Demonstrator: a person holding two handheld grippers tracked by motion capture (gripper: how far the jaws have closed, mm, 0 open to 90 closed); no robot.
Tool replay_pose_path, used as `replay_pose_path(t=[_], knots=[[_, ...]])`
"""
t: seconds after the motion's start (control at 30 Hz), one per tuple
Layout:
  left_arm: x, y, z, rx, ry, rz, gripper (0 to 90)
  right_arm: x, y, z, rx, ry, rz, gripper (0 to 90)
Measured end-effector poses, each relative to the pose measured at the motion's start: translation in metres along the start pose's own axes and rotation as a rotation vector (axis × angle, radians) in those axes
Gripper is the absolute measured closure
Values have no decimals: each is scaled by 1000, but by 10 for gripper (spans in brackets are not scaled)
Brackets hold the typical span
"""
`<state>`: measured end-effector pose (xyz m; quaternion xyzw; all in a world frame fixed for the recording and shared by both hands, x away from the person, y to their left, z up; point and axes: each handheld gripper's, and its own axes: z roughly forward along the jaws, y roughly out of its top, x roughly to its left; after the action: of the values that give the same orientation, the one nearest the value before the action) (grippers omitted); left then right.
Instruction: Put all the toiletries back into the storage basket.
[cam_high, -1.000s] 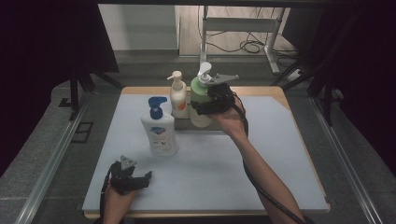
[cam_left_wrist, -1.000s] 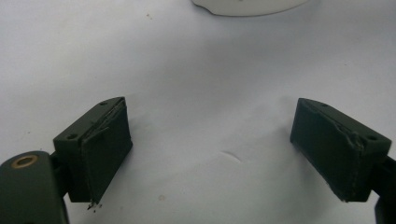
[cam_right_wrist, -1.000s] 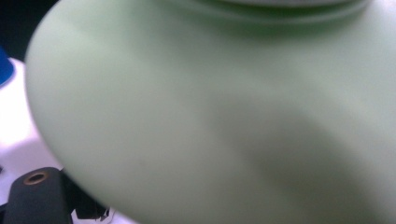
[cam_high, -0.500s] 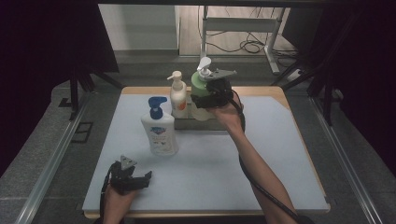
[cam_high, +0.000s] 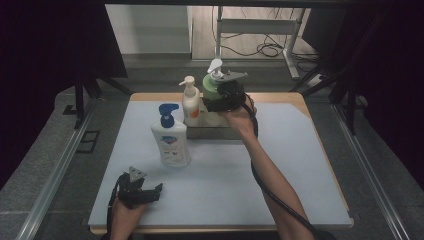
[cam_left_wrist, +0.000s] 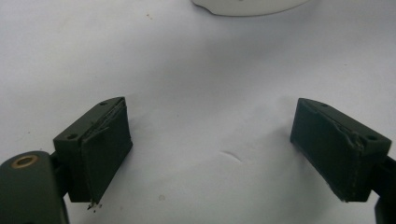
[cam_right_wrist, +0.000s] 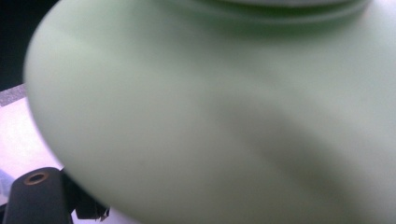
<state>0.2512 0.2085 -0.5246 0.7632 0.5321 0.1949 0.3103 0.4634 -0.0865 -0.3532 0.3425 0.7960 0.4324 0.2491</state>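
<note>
The right gripper (cam_high: 220, 97) clasps the green bottle (cam_high: 210, 89) above the tray (cam_high: 212, 131), beside the orange-labelled bottle (cam_high: 190, 102). Setting it down remains; the blue-capped bottle (cam_high: 171, 137) stands outside. The left gripper (cam_high: 142, 191) rests unclenched.

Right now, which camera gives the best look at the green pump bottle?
The high view: the green pump bottle shows with its white pump, beside the right gripper. The right gripper view gives a blurred close-up of its green side.
</note>
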Motion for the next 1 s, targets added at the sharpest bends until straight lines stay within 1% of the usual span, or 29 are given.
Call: replay_pose_path(t=[0.23,0.43,0.47,0.8,1.0], knots=[[0,0,0,0,0,0,118,-1,-2,11,18,-10,-6,118],[0,0,0,3,-1,2,119,-2,-6,18,32,-8,10,118],[0,0,0,3,0,2,118,-3,-8,20,33,-5,4,118],[0,0,0,2,0,2,118,-4,-16,27,78,13,18,118],[0,0,0,2,0,2,118,-4,-21,30,94,21,12,118]])
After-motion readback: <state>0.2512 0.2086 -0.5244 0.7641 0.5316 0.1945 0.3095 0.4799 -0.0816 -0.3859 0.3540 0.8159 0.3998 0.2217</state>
